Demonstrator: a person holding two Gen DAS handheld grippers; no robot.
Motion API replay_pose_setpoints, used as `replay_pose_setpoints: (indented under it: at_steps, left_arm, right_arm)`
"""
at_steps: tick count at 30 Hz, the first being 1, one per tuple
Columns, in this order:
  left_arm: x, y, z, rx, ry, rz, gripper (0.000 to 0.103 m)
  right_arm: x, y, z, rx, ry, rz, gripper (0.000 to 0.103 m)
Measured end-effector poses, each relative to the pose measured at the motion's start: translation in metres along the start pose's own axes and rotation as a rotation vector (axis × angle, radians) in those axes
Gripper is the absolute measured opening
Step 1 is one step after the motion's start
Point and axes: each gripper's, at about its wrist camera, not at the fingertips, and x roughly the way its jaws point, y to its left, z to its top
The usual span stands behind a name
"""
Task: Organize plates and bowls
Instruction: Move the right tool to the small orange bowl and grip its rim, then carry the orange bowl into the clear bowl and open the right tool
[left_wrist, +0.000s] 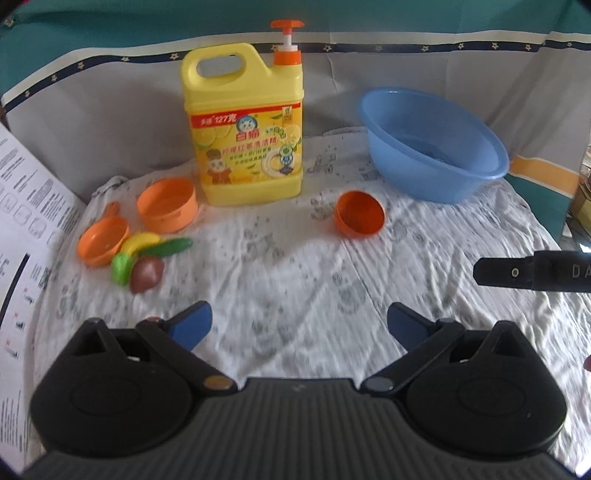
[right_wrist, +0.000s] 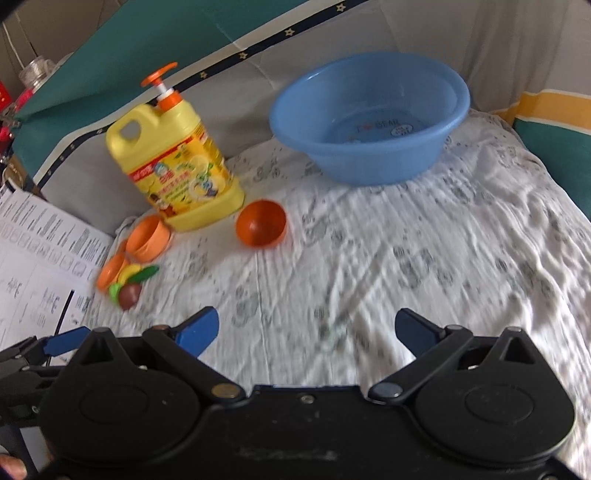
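We have a big blue basin (right_wrist: 369, 118) at the back of the white cloth (right_wrist: 406, 277). It leans a bit, with its far side up against the wall, so a bump could make it rock. The tall yellow soap jug (left_wrist: 243, 129) stands near the back too. If we swing wide past it, it may fall on the bowls.

The light orange bowl (left_wrist: 168, 205) lies tipped just beside the jug. The dark orange bowl (right_wrist: 261, 223) lies on its side out in the open, between the jug and the basin. It is round, so we think it may roll away if we poke it.

The small orange pan (left_wrist: 101, 238) touches the toy fruit (left_wrist: 144, 258), so grabbing there could drag the toys along.

Our left gripper (left_wrist: 299, 325) is spread wide and holds nothing. Our right gripper (right_wrist: 306, 330) is spread wide too, holding nothing. They sit close side by side and could knock together.

The middle of the cloth is bare, with lots of room. The cloth is wrinkled and could snag. Papers (left_wrist: 26, 221) crowd the left edge.
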Motion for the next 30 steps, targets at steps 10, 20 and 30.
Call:
replay_pose_setpoints:
  at_steps: [10,20,30]
  left_arm:
    - [0.066,-0.01,0.044,-0.001,-0.022,-0.009,0.101]
    - [0.13,-0.016,0.067,-0.03,0.01,-0.052,0.079]
    - [0.167,-0.029,0.071,-0.01,0.059,-0.096,0.036]
  right_arm:
    - [0.064,0.0,0.049,0.029,0.002,0.054,0.08]
    - [0.129,0.007,0.076,0.018,0.039,0.092,0.041]
    - [0.167,0.002,0.071,0.018,0.074,0.099,0.011]
